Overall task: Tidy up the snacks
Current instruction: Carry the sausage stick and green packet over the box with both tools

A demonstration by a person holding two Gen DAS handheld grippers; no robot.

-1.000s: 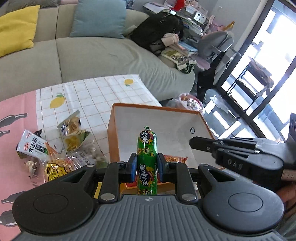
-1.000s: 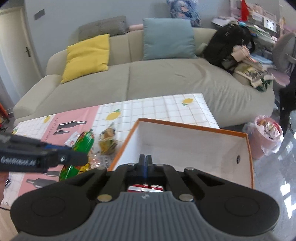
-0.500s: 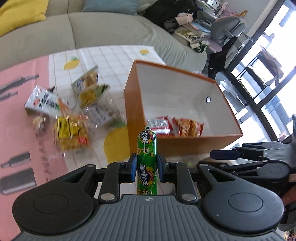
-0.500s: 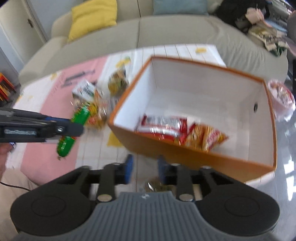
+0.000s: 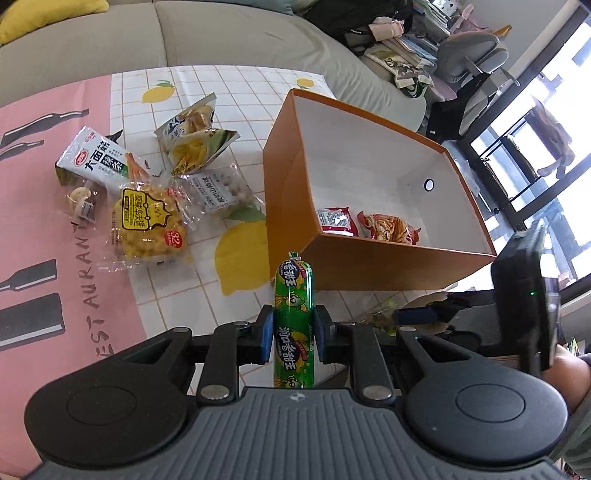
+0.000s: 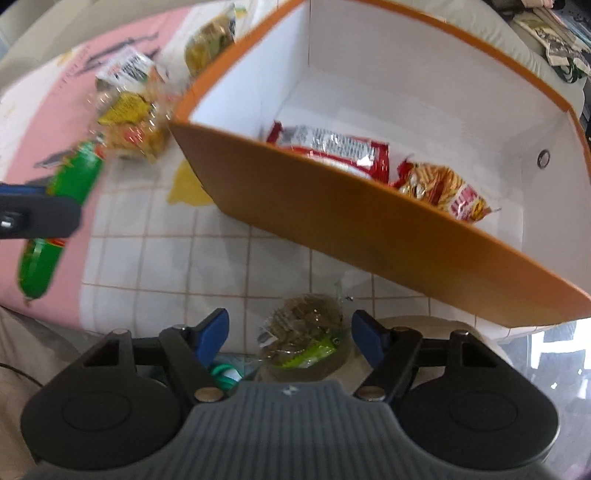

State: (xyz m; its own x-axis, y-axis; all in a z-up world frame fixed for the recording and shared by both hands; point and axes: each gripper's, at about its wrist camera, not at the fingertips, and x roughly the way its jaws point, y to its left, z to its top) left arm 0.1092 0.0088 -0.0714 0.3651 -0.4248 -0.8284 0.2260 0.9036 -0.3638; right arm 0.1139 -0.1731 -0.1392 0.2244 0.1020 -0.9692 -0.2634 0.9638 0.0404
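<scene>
While left gripper (image 5: pixel 293 334) pinches green sausage (image 5: pixel 294 321) just outside orange box (image 5: pixel 369 266), right gripper (image 6: pixel 290 332) spread wide over clear packet (image 6: pixel 306 332) near box front wall.

A grey-green sofa (image 5: pixel 221 33) runs behind the table, a grey chair (image 5: pixel 476 48) beside bright dark-framed windows (image 5: pixel 535 155)

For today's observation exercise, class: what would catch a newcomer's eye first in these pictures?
First, the bright green plastic-wrapped sausage stick, clamped upright in the left hand-held gripper. Behind it on the tablecloth stands the orange cardboard box with white inside, holding two red snack packets. The open right hand-held gripper hovers over a small clear greenish packet.
</scene>
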